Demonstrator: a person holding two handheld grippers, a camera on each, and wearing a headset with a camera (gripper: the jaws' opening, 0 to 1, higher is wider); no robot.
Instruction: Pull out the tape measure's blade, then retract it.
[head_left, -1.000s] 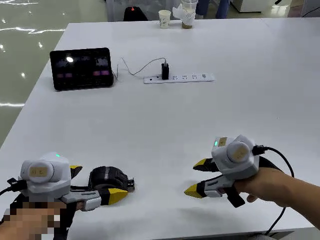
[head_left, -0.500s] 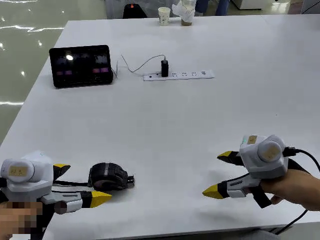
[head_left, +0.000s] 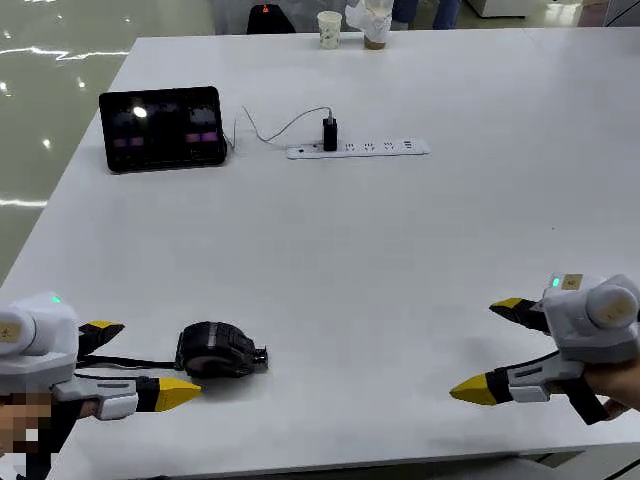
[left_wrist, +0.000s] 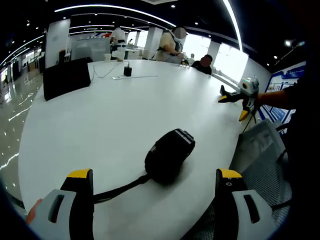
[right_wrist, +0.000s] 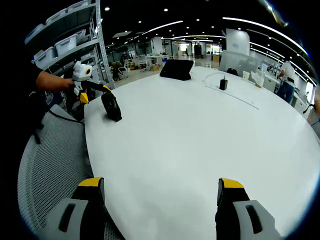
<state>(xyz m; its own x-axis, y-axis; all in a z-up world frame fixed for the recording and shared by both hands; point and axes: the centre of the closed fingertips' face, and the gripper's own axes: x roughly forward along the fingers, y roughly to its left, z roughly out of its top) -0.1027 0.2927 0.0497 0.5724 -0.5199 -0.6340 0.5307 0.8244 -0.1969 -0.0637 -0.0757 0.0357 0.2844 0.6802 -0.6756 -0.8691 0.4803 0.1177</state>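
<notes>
desk (head_left: 400, 250) is plain white. i've got my left gripper (head_left: 148, 358) at its front left corner, jaws wide apart, gripping nothing. right gripper (head_left: 485, 347) by the front right corner, same deal. black tape measure (head_left: 215, 349) lies just ahead of the left jaws.

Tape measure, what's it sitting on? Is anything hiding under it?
The tape measure lies on the bare white table, with its black strap trailing across the tabletop. The case covers the spot right beneath it, so anything hidden there cannot be seen.
</notes>
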